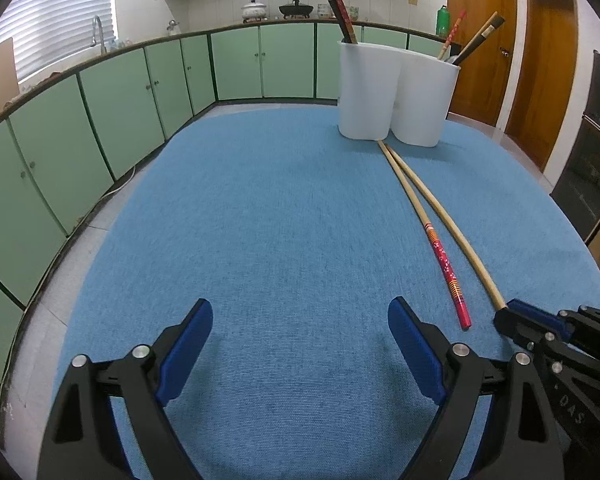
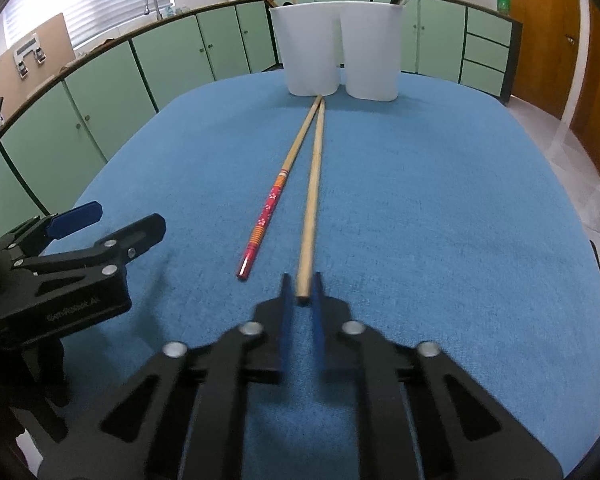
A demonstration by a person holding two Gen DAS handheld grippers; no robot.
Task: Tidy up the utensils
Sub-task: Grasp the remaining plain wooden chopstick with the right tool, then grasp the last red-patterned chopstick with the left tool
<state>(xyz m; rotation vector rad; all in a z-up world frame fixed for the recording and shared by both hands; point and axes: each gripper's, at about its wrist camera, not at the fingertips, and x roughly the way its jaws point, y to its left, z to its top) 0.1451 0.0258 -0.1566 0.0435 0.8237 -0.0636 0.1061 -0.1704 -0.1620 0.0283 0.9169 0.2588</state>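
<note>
Two chopsticks lie on the blue cloth, their tips meeting at the foot of a white twin holder (image 2: 336, 52) (image 1: 396, 92). One is plain wood (image 2: 311, 196) (image 1: 452, 220); the other has a red flowered end (image 2: 266, 216) (image 1: 444, 256). My right gripper (image 2: 302, 286) (image 1: 508, 314) is shut on the near end of the plain chopstick, which lies flat. My left gripper (image 1: 300, 336) (image 2: 112, 222) hovers open over bare cloth to the left, holding nothing. The holder carries several chopsticks (image 1: 336, 0) standing upright.
The blue cloth (image 1: 260, 220) covers a rounded table whose edges drop off left and right. Green cabinets (image 1: 140, 92) run behind and to the left, wooden doors (image 1: 540, 72) stand at the right, and a dark cabinet (image 1: 592, 160) is at the far right.
</note>
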